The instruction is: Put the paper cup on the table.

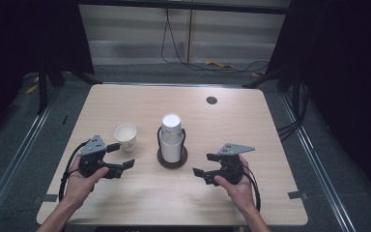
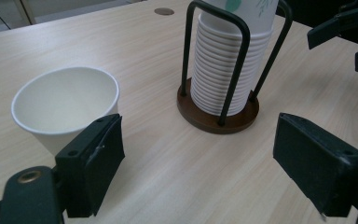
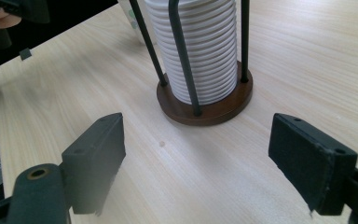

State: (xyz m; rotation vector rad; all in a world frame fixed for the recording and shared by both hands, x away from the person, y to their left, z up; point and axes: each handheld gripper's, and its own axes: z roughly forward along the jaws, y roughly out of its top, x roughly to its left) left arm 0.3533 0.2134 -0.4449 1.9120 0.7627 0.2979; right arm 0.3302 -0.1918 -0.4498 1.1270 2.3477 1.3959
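One white paper cup [image 1: 125,137] is already set upright on the desk [image 1: 251,125], just ahead of the wide, empty left claw [image 1: 121,155]. The white stack of cups [image 1: 171,137] in its wire holder is flanked by the right claw [image 1: 206,164], also held wide and empty; nothing is gripped yet.

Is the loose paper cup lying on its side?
No, the loose cup stands upright with its mouth open upward, left of the cup stack.

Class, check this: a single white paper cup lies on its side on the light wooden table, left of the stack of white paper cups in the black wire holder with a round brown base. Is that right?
Not quite. The single white paper cup stands upright with its mouth open to the top, not on its side; the left gripper view shows this best. The rest holds: it sits on the light wooden table, left of the stack of white paper cups in the black wire holder with a round brown base.
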